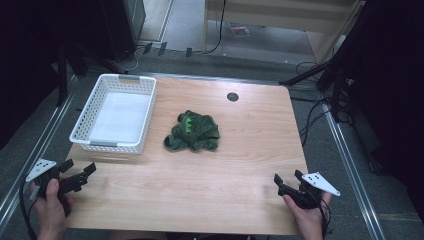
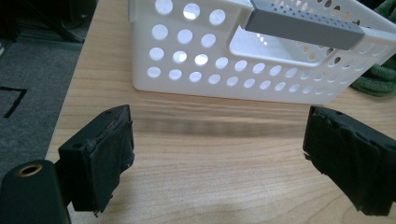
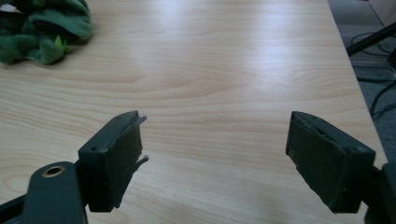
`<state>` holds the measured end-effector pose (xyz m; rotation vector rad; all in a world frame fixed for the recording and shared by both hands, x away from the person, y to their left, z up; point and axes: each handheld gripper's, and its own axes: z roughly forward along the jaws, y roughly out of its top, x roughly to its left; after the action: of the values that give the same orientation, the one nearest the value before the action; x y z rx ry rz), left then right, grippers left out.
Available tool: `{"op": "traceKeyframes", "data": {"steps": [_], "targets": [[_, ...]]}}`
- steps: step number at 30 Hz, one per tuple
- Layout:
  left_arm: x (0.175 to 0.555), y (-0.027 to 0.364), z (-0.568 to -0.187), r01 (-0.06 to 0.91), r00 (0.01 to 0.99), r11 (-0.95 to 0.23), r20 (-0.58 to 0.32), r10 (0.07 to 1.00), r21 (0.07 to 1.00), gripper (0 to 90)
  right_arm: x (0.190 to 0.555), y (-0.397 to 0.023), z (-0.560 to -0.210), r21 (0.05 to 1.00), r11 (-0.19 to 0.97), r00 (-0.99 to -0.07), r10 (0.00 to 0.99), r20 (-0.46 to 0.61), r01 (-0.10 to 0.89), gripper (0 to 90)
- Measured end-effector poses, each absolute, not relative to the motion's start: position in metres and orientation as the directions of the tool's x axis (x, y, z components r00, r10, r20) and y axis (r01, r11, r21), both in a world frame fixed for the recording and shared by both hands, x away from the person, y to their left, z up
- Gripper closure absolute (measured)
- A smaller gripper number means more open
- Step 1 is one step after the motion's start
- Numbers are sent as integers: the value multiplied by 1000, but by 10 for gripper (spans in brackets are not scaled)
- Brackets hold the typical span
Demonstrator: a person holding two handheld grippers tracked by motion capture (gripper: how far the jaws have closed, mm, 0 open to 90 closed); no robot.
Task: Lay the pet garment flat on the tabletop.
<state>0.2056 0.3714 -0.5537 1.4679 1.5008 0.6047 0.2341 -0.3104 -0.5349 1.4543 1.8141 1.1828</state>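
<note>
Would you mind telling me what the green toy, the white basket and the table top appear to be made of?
The green toy looks like soft plush fabric: a fuzzy, matte, rumpled surface. The white basket seems to be moulded plastic, smooth and slightly glossy, its walls punched with rows of round holes, with a grey handle strip. The table top shows light wood grain with a faint sheen, probably laminate or veneer; which one is unclear.

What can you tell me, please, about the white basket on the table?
The white basket is a rectangular plastic crate with walls pierced by round holes and a grey handle bar at each short end. It stands upright and looks empty, on the wooden table's far left part. The green plush toy lies apart, to its right.
</note>
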Motion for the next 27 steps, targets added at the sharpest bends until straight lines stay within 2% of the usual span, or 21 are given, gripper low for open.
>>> {"op": "traceKeyframes", "data": {"steps": [7, 16, 27], "targets": [[206, 372, -554, 502, 139, 171, -274, 952, 848, 92, 238, -286, -525, 866, 47, -290, 950, 115, 497, 192], [206, 374, -554, 498, 146, 180, -287, 947, 848, 92, 260, -207, -494, 875, 152, -421, 905, 65, 461, 198], [207, 373, -554, 502, 154, 171, -283, 947, 848, 92, 300, -122, -476, 881, 202, -524, 850, 60, 429, 188]]}}
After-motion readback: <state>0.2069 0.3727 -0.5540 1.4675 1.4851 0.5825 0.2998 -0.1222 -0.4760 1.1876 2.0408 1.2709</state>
